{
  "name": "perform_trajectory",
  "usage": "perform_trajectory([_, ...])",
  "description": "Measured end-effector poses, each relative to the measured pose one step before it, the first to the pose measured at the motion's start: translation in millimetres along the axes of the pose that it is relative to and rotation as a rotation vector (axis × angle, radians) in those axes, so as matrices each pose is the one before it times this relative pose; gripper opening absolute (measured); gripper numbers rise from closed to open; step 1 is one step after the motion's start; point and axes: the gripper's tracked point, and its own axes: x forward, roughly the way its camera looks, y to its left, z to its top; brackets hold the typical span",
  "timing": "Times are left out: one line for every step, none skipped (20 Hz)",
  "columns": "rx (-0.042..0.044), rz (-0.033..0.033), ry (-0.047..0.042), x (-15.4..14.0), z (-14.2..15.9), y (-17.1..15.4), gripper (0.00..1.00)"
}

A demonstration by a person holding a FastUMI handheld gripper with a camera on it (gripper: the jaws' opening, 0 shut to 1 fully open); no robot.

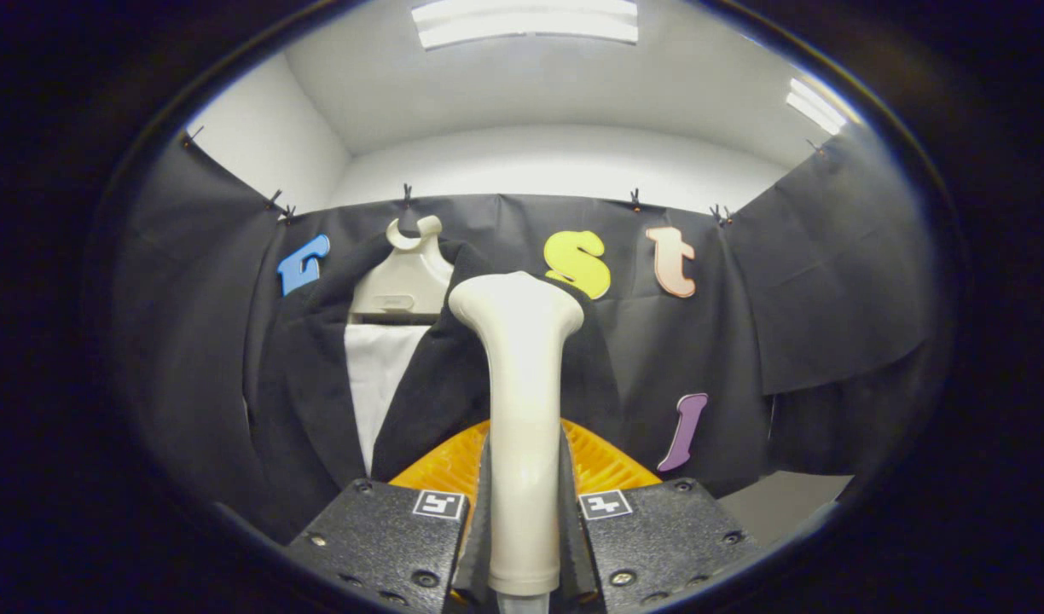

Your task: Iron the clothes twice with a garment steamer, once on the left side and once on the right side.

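Observation:
My gripper point(523, 465) is shut on the cream garment steamer point(522, 409), both orange ribbed fingers point(441, 465) pressing its handle. The steamer stands upright, its wide head point(516, 303) raised in front of the garment's right side. Beyond it a black jacket point(317, 384) over a white shirt point(377, 375) hangs on a cream hanger point(407, 286) against the booth wall. Whether the steamer head touches the cloth I cannot tell. The jacket's right half is partly hidden behind the steamer.
Black cloth walls point(829, 298) surround the booth on three sides. A grey surface point(786, 499) shows low to the right of the fingers. White ceiling with light panels point(526, 21) is overhead.

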Motion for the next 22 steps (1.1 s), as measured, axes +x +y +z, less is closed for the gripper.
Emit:
perform_trajectory([-0.00176, 0.00328, 0.00531, -1.93, -3.87, 1.22, 0.35])
perform_trajectory([-0.00679, 0.00427, 0.00499, -3.04, -4.82, 1.15, 0.35])
perform_trajectory([-0.00766, 0.00108, 0.00377, -3.09, -4.36, 0.82, 0.35])
perform_trajectory([-0.01168, 0.00112, 0.00582, -4.14, -5.29, -0.46, 0.35])
perform_trajectory([-0.00814, 0.00075, 0.00536, -3.51, -5.24, 0.2, 0.36])
perform_trajectory([-0.00566, 0.0005, 0.00884, -4.12, -6.96, -0.91, 0.35])
perform_trajectory([0.00003, -0.0026, 0.00597, -4.0, -6.12, -0.57, 0.36])
perform_trajectory([-0.00346, -0.00355, 0.01091, -3.98, -7.06, -1.56, 0.35])
perform_trajectory([-0.00089, 0.00052, 0.01183, -4.36, -7.29, -0.44, 0.35])
perform_trajectory([-0.0014, 0.00497, 0.01812, -4.12, -9.33, -0.12, 0.35])
perform_trajectory([-0.0011, 0.00288, 0.01319, -3.31, -7.63, -0.38, 0.35])
perform_trajectory([-0.00044, 0.00119, 0.01296, -3.34, -7.64, -0.98, 0.35])
perform_trajectory([-0.00294, -0.00149, 0.01684, -4.01, -8.61, -1.07, 0.35])
perform_trajectory([0.00172, -0.00076, 0.01258, -3.32, -8.54, -1.51, 0.35])
perform_trajectory([0.0011, 0.00144, 0.01368, -2.34, -7.13, 0.23, 0.35])
perform_trajectory([0.00005, 0.00111, 0.01565, -2.62, -9.16, 0.15, 0.35])
perform_trajectory([-0.00289, 0.00064, 0.01603, -1.55, -7.3, 0.53, 0.35])
perform_trajectory([-0.00149, 0.00124, 0.01429, -2.43, -8.8, 0.46, 0.35])
perform_trajectory([-0.0047, 0.002, 0.01634, -2.2, -8.61, 0.94, 0.36])
perform_trajectory([-0.00367, 0.00219, 0.01327, -2.34, -9.08, 0.52, 0.36])
perform_trajectory([-0.00494, 0.0011, 0.01264, -1.58, -7.23, 0.67, 0.36])
perform_trajectory([-0.005, 0.00187, 0.01492, -2.42, -9.32, 1.48, 0.36])
